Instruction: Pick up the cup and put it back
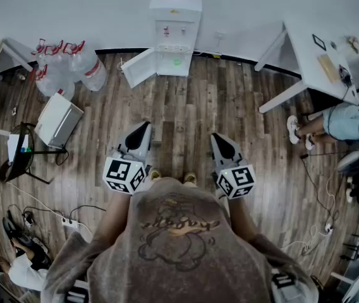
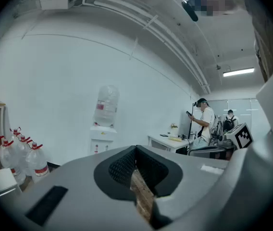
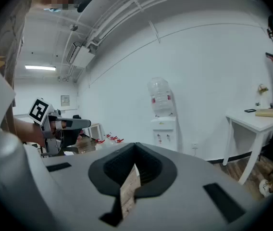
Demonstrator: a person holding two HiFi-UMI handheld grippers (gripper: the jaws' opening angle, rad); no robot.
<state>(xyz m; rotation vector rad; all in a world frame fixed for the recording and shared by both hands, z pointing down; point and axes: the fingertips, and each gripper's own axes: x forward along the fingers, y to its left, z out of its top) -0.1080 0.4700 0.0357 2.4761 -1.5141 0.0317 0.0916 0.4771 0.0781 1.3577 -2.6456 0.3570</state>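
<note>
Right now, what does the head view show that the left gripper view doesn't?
Only the head view: the wearer's shirt, an open cabinet door, and a power strip with cables. Only the left gripper view: a standing person holding a phone, and a lit ceiling light. Both: the water dispenser, the spare water bottles, the white table.

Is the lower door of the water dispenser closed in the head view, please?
No, the lower door of the water dispenser stands swung wide open.

No legible text or labels.
</note>
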